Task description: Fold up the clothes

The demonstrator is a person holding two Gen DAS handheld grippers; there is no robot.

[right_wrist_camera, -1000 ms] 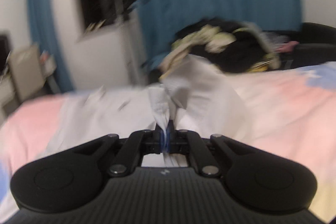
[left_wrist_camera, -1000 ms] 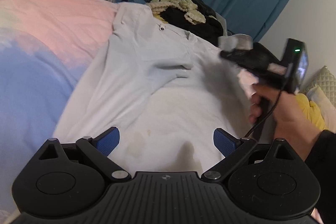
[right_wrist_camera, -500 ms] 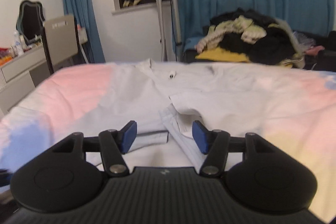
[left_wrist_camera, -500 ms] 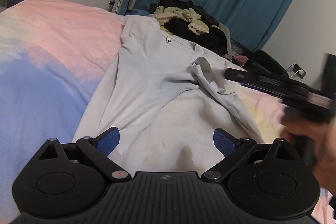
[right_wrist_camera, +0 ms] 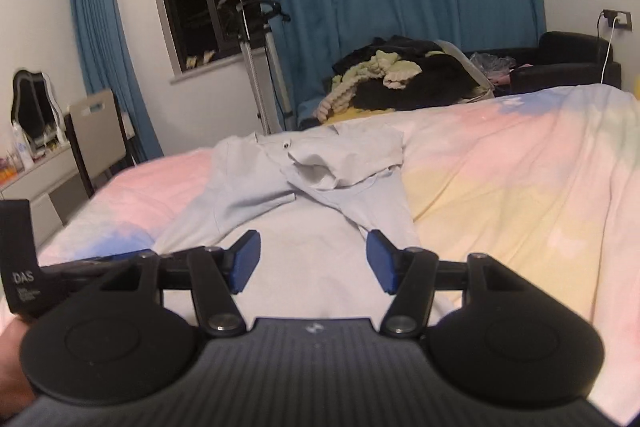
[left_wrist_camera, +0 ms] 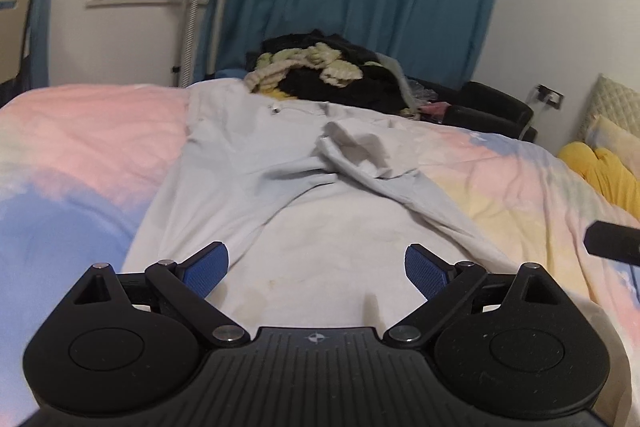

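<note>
A pale blue-grey long-sleeved shirt [left_wrist_camera: 256, 163] lies spread on the bed, collar at the far end; it also shows in the right wrist view [right_wrist_camera: 320, 227]. Both sleeves are folded inward and cross over the chest [right_wrist_camera: 320, 175]. My left gripper [left_wrist_camera: 316, 271] is open and empty, above the shirt's near hem. My right gripper [right_wrist_camera: 312, 259] is open and empty, above the lower body of the shirt. A dark part of the right gripper shows at the right edge of the left wrist view [left_wrist_camera: 612, 241].
The bed has a pastel pink, blue and yellow cover [right_wrist_camera: 520, 187]. A pile of dark and cream clothes [right_wrist_camera: 400, 79] lies past the bed's far end, before blue curtains. A yellow pillow [left_wrist_camera: 604, 175] is at right. A dresser with mirror [right_wrist_camera: 36, 147] stands left.
My right gripper let go of the right sleeve, leaving it folded across the chest, opened and drew back toward the hem. My left gripper stayed open and tilted up a little.
</note>
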